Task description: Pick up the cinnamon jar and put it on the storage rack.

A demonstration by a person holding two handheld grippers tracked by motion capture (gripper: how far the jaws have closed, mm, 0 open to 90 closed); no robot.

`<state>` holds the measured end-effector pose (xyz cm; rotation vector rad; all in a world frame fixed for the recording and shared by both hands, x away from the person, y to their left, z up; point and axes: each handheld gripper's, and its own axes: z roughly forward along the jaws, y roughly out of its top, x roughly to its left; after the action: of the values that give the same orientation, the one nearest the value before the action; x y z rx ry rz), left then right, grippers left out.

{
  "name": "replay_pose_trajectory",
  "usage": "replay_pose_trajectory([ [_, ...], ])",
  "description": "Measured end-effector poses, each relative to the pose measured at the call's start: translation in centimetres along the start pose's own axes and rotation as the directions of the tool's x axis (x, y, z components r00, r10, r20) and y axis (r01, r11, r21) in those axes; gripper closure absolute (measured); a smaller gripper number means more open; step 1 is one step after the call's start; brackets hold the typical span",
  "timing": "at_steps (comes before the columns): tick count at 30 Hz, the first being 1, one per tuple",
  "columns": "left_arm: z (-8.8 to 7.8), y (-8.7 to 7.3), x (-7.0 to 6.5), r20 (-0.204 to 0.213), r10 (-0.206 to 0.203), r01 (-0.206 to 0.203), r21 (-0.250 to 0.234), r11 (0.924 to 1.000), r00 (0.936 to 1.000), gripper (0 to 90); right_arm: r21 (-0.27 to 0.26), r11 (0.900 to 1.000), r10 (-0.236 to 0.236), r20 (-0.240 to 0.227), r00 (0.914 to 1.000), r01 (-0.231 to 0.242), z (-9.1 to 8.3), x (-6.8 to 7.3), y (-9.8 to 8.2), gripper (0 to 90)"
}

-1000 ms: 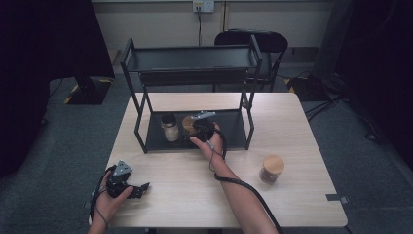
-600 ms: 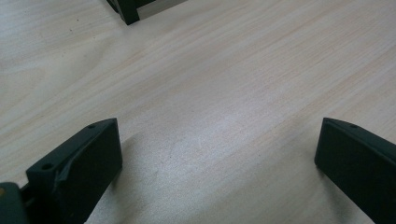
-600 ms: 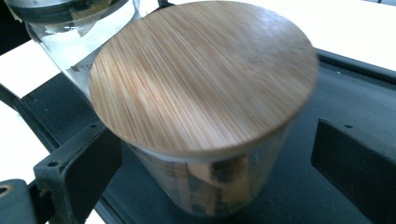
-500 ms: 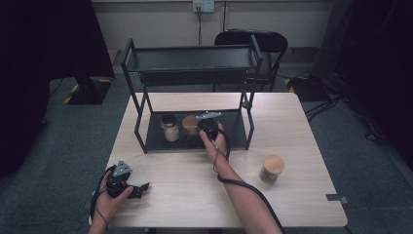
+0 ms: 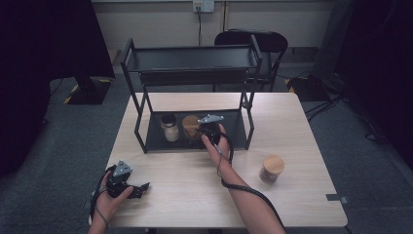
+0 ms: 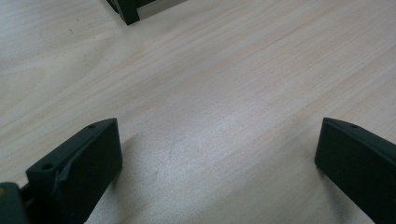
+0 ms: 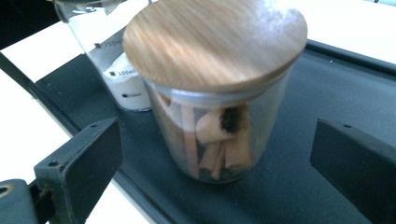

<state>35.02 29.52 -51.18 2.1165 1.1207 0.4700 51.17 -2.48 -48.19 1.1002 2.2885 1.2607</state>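
A glass jar with a wooden lid (image 7: 212, 93) holds cinnamon sticks and stands upright on the black lower shelf (image 7: 308, 88) of a rack. My right gripper (image 7: 217, 135) is open around it: its jaws have just been opening, and both pads stand clear of the glass. In the high view the right gripper (image 5: 200, 130) reaches under the rack to that jar (image 5: 190, 125). My left gripper (image 5: 140, 189) rests open near the table's front left, with only bare wood between its jaws (image 6: 219, 130).
A jar of white powder (image 5: 169, 128) stands to the left of the wooden-lid jar on the shelf (image 5: 234, 127). The two-tier black rack (image 5: 195, 59) fills the back of the table. Another wooden-lid jar (image 5: 271, 168) stands on the table at the right.
The right gripper has edged slightly right and toward the person, off the wooden-lid jar on the shelf. The left hand has stayed put.
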Motion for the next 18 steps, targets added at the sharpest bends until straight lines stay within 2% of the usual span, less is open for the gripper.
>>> replay_pose_trajectory([
  [18, 0.0, 0.0, 0.0, 0.000, 0.000, 0.000, 0.000, 1.0000, 1.0000, 0.2, 0.009, 1.000, 0.013, -0.047, 0.9988, -0.013, -1.2, 0.7, -1.5, 2.0],
])
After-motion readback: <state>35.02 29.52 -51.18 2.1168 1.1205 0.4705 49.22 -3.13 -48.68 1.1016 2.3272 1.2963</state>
